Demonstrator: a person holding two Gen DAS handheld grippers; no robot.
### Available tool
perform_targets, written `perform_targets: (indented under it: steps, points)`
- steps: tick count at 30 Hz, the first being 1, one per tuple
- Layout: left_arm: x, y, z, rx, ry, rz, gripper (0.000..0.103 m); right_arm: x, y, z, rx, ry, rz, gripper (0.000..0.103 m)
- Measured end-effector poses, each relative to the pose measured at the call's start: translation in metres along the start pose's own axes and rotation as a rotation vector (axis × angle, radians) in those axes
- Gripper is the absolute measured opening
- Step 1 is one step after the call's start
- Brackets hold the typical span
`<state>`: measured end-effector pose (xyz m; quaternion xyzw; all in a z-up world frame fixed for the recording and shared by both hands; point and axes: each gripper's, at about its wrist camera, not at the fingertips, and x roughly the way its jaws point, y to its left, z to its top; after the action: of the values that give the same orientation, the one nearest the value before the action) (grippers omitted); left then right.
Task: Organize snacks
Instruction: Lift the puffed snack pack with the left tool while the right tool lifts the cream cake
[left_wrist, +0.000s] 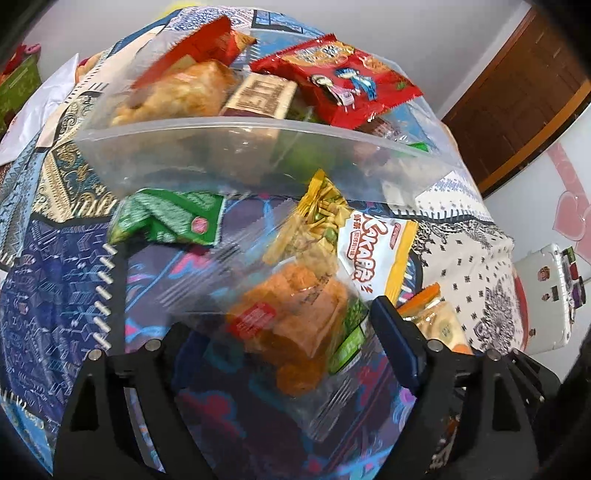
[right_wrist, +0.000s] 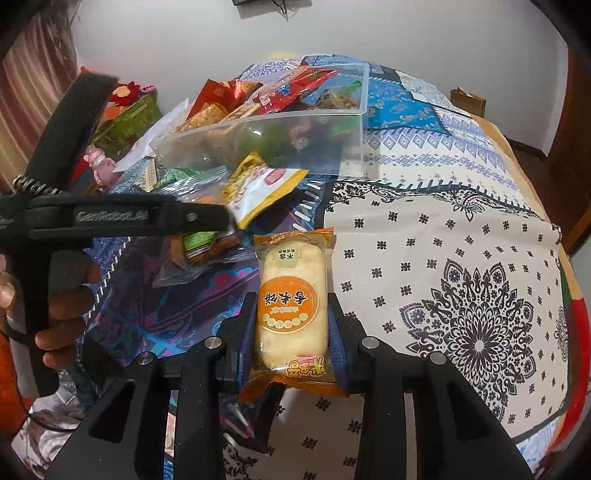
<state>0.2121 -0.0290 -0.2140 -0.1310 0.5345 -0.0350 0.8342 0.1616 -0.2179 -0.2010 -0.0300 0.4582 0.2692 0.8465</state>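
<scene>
A clear plastic bin (left_wrist: 229, 155) full of snack packs stands on the patterned cloth; it also shows in the right wrist view (right_wrist: 343, 122). My left gripper (left_wrist: 280, 332) is open around a clear pack of orange biscuits (left_wrist: 295, 310) lying on the cloth. Beside it lie a green pack (left_wrist: 173, 218) and a yellow-white pack (left_wrist: 373, 247). My right gripper (right_wrist: 291, 321) is shut on an orange rice-cracker pack (right_wrist: 291, 306), held lengthwise between the fingers. The left gripper's body (right_wrist: 110, 218) shows in the right wrist view, over the biscuit pack (right_wrist: 199, 247).
The patchwork tablecloth (right_wrist: 461, 280) covers the table, with a white mandala patch on the right. A pink figurine (right_wrist: 98, 162) and green box (right_wrist: 136, 114) sit at the far left. A brown door (left_wrist: 524, 96) and a white case (left_wrist: 546, 291) are beyond the table.
</scene>
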Motion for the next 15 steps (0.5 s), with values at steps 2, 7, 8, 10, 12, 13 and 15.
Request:
perform_targets:
  steps: [2, 7, 8, 10, 12, 13, 15]
  points:
    - [0.004, -0.004, 0.001, 0.015, -0.019, 0.023, 0.085, 0.000, -0.001, 0.000, 0.001, -0.002, 0.000, 0.032]
    - [0.005, -0.010, -0.003, 0.064, -0.080, 0.053, 0.073, 0.000, -0.003, 0.001, 0.004, -0.009, -0.013, 0.032]
    - [0.003, -0.009, -0.005, 0.062, -0.083, 0.054, 0.071, -0.001, -0.004, 0.002, 0.006, -0.014, -0.018, 0.032]
    - [-0.002, -0.003, -0.008, 0.049, -0.088, 0.048, 0.068, -0.003, -0.005, 0.002, 0.007, -0.020, -0.024, 0.032]
    - [-0.008, 0.002, -0.014, 0.047, -0.097, 0.049, 0.065, -0.005, -0.007, 0.003, 0.009, -0.028, -0.028, 0.032]
    - [-0.013, 0.007, -0.016, 0.049, -0.104, 0.052, 0.065, -0.006, -0.007, 0.004, 0.009, -0.030, -0.029, 0.032]
    - [-0.023, 0.012, -0.018, 0.057, -0.123, 0.053, 0.064, -0.008, -0.008, 0.006, 0.011, -0.038, -0.032, 0.032]
